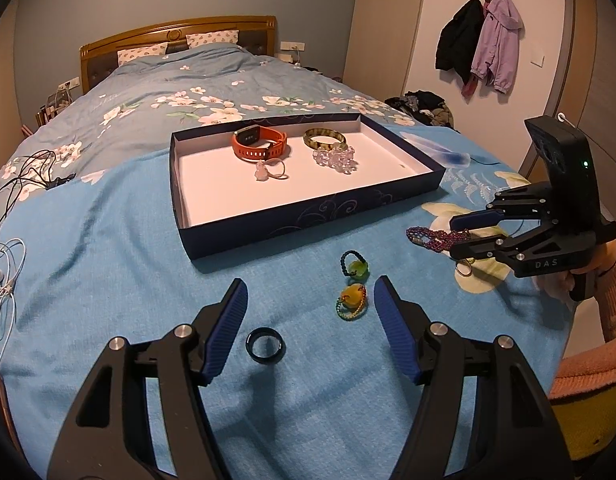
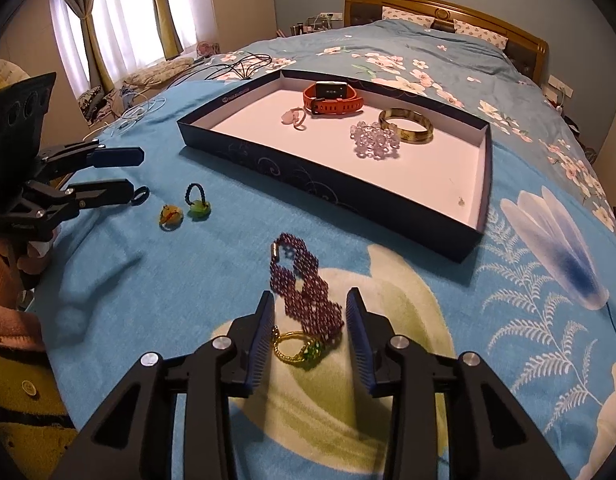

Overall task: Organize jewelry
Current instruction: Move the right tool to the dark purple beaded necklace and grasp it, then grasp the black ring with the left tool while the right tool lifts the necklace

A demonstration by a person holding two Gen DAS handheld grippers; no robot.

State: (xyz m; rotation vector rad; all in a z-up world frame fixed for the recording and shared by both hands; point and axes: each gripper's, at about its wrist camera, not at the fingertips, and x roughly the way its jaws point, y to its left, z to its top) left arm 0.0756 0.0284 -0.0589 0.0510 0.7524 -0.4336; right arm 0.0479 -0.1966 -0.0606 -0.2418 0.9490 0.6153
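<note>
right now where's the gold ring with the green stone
In the right wrist view, the gold ring lies on the bedspread between the right gripper's open jaws, touching the near end of the purple bead bracelet, outside the tray.

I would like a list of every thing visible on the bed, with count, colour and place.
box: 1, dark blue, white inside, mid-bed
watch: 1, orange, in box
bangle: 1, olive-brown, in box
crystal bracelet: 1, clear, in box
pink ring: 1, in box
purple bracelet: 1, blanket, between right fingers
gold ring: 1, green stone, by it
green charm: 1, blanket
yellow charm: 1, blanket
black ring: 1, blanket
cables: white, black, bed edge
left gripper: open
right gripper: open
</note>
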